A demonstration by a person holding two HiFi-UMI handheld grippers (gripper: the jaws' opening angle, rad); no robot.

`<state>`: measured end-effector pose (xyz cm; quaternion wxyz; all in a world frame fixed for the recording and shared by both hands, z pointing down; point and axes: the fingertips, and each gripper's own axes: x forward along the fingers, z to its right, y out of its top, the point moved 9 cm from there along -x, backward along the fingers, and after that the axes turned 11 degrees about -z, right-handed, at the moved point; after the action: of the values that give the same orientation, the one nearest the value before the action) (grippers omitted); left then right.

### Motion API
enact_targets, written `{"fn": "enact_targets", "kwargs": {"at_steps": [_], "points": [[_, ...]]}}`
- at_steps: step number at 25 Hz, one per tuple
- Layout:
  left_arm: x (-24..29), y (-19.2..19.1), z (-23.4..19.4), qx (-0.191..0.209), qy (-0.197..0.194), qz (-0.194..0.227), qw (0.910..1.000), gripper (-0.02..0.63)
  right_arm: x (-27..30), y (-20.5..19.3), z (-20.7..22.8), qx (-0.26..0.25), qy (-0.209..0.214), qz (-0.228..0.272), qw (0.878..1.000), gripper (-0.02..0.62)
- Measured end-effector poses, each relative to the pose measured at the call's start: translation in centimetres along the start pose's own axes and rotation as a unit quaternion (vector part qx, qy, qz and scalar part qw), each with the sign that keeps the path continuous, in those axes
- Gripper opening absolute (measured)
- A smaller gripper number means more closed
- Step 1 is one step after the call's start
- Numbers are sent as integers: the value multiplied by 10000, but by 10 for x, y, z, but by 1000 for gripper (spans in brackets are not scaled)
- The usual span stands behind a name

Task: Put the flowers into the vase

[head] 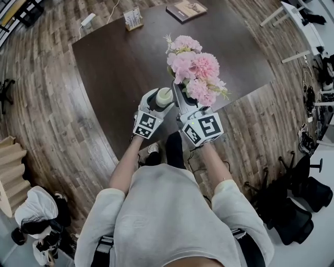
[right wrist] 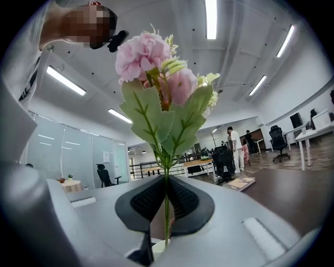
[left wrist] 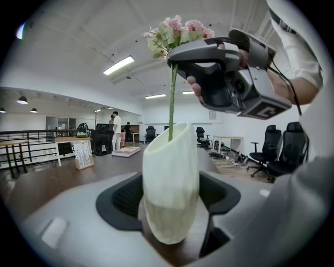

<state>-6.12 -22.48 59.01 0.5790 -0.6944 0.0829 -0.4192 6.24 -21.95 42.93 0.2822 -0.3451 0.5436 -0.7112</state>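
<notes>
Closest in, the left claw (left wrist: 172,195) presses its pads against both sides of a cream vase (left wrist: 170,182). The vase stands upright at the near edge of a dark brown worktop (head: 120,57), though whether its base rests on the wood cannot be told. Just beside it, the right claw (right wrist: 166,201) has its jaws almost together on the thin green stem of the flowers (right wrist: 156,62). This bunch of pink blooms with pale green leaves is held upright over the vase, and the lower end of the stem dips into the vase's mouth. In the head view the two claws sit side by side, and the blooms rise over the worktop beyond them. At the worktop's far edge lie a book (head: 186,9) and a small card stand (head: 133,18), well apart from the vase. Around the worktop runs a floor (head: 47,104) of mixed brown wood planks. Black office chairs (head: 297,208) cluster on the right, white tables (head: 297,21) stand further back on that side, and pale wooden steps (head: 10,167) are on the left. Farther off, the room is an open office with strip lights (right wrist: 211,18) on a white ceiling, glass partitions (right wrist: 68,156) and a few people (right wrist: 233,146) standing in the distance.
</notes>
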Motion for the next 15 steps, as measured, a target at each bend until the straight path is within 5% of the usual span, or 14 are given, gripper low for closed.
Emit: {"fn": "enact_targets", "kwargs": {"at_steps": [15], "points": [[-1,-2,-1,-29,-19,45,10000,325,8,-63,-15,-537,-258,-799,9950,67]]}}
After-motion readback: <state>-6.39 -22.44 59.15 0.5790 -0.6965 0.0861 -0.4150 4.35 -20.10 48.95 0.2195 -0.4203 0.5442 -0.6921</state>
